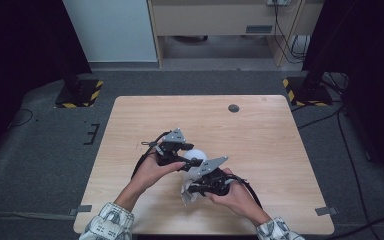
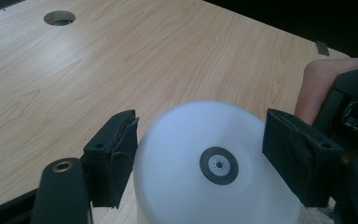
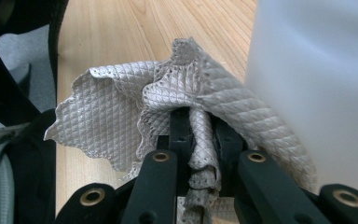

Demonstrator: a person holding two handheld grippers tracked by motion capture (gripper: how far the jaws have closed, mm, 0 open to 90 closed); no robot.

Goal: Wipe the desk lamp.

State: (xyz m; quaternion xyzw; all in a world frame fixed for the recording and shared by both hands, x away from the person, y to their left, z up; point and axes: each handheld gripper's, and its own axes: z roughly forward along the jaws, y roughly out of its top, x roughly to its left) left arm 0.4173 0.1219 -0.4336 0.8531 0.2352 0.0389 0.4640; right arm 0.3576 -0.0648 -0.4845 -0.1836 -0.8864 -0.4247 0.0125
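Observation:
A white frosted round object (image 1: 196, 159) with a domed top and a small dark ring at its centre (image 2: 219, 165) stands on the wooden table (image 1: 260, 135). My left gripper (image 2: 198, 140) has one pad against each side of it; from above the left gripper (image 1: 194, 161) comes in from the left. My right gripper (image 3: 200, 126) is shut on a bunched grey quilted cloth (image 3: 107, 116), held right beside the white object's wall (image 3: 317, 93). From above, the right gripper (image 1: 192, 189) and the cloth (image 1: 187, 196) sit just in front of the object.
A round cable hole (image 1: 233, 108) lies at the table's far side, and the same hole (image 2: 59, 17) shows in the left gripper view. Two stand bases with yellow-black stripes (image 1: 79, 93) flank the table's far corners on the floor. Cables trail at the right.

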